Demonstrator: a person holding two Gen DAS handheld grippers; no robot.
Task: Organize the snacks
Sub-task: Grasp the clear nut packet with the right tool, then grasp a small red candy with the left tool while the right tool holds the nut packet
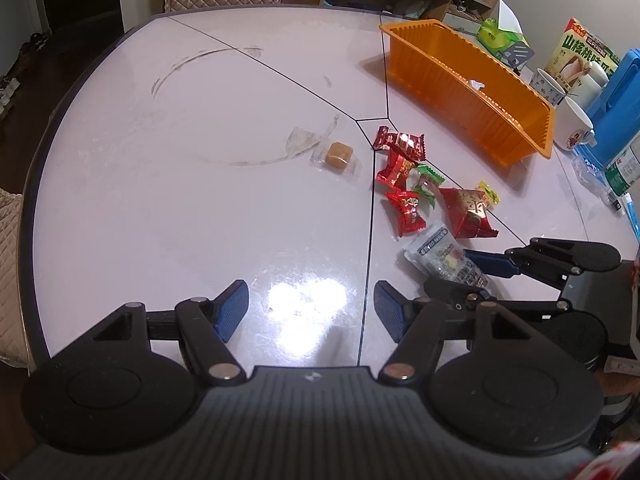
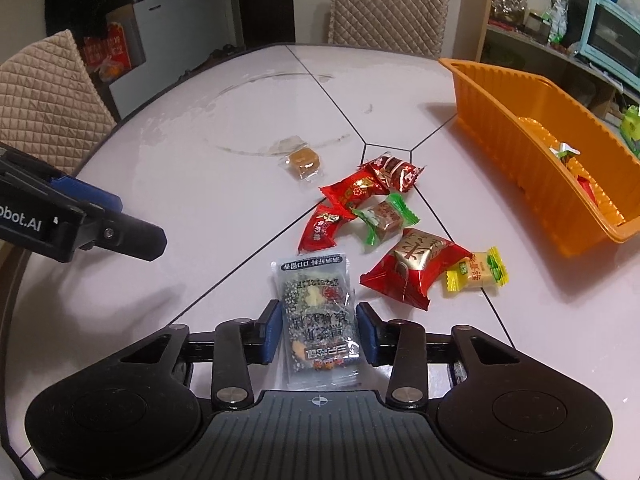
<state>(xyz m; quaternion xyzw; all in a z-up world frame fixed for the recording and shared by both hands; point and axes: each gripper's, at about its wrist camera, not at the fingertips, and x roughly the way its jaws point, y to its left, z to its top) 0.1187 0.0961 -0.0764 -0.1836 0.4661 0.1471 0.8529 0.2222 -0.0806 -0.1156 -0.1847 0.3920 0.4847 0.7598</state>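
Observation:
Several wrapped snacks lie in a loose pile on the pale table [image 2: 200, 208]: red packets [image 2: 352, 192], a green-wrapped candy [image 2: 384, 220], a large red-and-gold packet [image 2: 416, 268], a yellow candy [image 2: 478, 274], and a brown sweet in clear wrap [image 2: 304, 162]. My right gripper [image 2: 318, 334] is open with its jaws around a grey printed snack packet [image 2: 316, 312] lying on the table; the pads [image 2: 272, 332] stand just off its edges. My left gripper [image 1: 312, 308] is open and empty over bare table, left of the pile [image 1: 404, 168]. An orange basket [image 2: 532, 152] holds a few snacks.
Behind the basket [image 1: 460, 88] stand mugs [image 1: 572, 124], a snack box [image 1: 580, 56], a blue container [image 1: 616, 96] and a bottle. Quilted chairs [image 2: 388, 4] sit around the table. Shelves with a toaster oven [image 2: 612, 36] are at the back right.

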